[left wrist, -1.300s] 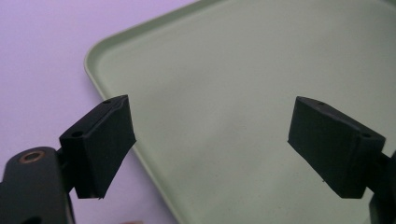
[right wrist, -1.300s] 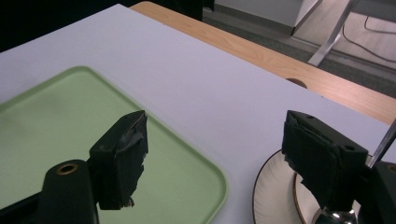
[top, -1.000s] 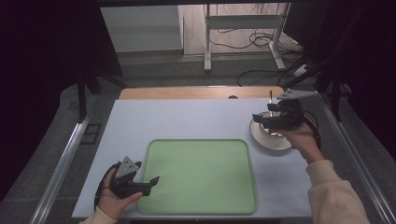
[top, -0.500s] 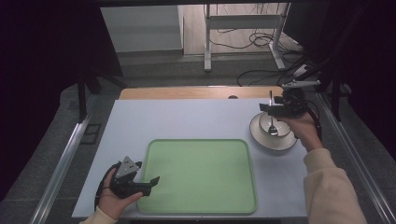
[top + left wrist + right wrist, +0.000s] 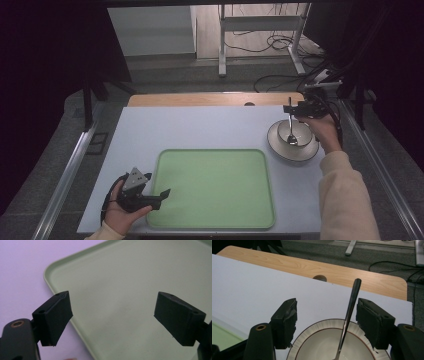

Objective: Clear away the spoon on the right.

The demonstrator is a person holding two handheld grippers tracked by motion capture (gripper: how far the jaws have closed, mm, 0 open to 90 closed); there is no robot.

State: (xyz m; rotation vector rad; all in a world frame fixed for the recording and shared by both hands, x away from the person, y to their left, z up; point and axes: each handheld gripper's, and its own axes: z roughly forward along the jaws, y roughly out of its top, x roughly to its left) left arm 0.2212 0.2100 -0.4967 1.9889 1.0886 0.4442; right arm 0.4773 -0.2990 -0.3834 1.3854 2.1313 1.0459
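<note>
A white ribbed bowl [image 5: 278,145] with a dark rim line stands on the table at the right. A metal spoon [image 5: 290,129] stands in it, handle tilted up. My right gripper [image 5: 299,108] hovers open at the bowl's far side. In the right gripper view the spoon [image 5: 349,310] rises from the bowl [image 5: 312,333] between the spread jaws of that gripper [image 5: 326,302], close to the right-hand one. My left gripper [image 5: 159,189] is open above the near left corner of a green tray [image 5: 215,190]. Nothing but bare tray [image 5: 120,277] lies between the jaws of the left gripper [image 5: 113,296].
The pale table top [image 5: 200,127] ends at a wooden strip [image 5: 210,99] with a round hole [image 5: 320,278] along its far edge. Metal rails [image 5: 65,175] run down both sides. Cables [image 5: 280,50] and a stand's legs lie on the floor beyond.
My right hand has drawn back from over the bowl toward the table's far edge, and the spoon now shows standing in the bowl. The left gripper has stayed put.
</note>
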